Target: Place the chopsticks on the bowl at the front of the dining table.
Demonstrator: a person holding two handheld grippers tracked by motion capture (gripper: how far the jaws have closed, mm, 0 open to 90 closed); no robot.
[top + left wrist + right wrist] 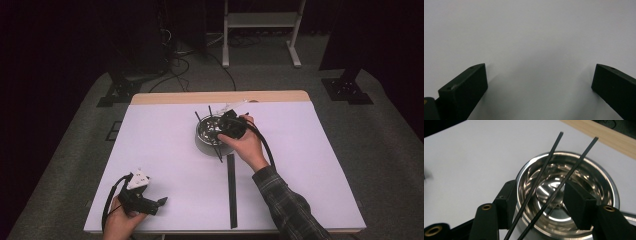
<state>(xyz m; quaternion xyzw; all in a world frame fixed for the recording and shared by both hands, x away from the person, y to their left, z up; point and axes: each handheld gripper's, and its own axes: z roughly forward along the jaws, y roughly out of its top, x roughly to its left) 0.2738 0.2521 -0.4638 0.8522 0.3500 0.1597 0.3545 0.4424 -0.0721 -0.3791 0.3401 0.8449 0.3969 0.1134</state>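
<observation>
A shiny steel bowl [204, 144] stands on the white table top [165, 145], a little beyond its middle. Two thin black chopsticks [218, 152] lie side by side across the bowl's rim [605, 178]. My right gripper [227, 127] hovers over the bowl, open. In the right gripper view the chopsticks [549, 160] run between its jaws without touching either one. One jaw stands outside the rim, the other over the bowl's inside. My left gripper [159, 202] rests at the near left corner, open, with bare table between its jaws [540, 72].
A long flat black strip [231, 190] lies on the table, running from the bowl toward the front edge. Something clear and crumpled [235, 106] sits just behind the bowl, by the wooden back edge [220, 96]. Cables and stand feet cover the floor beyond.
</observation>
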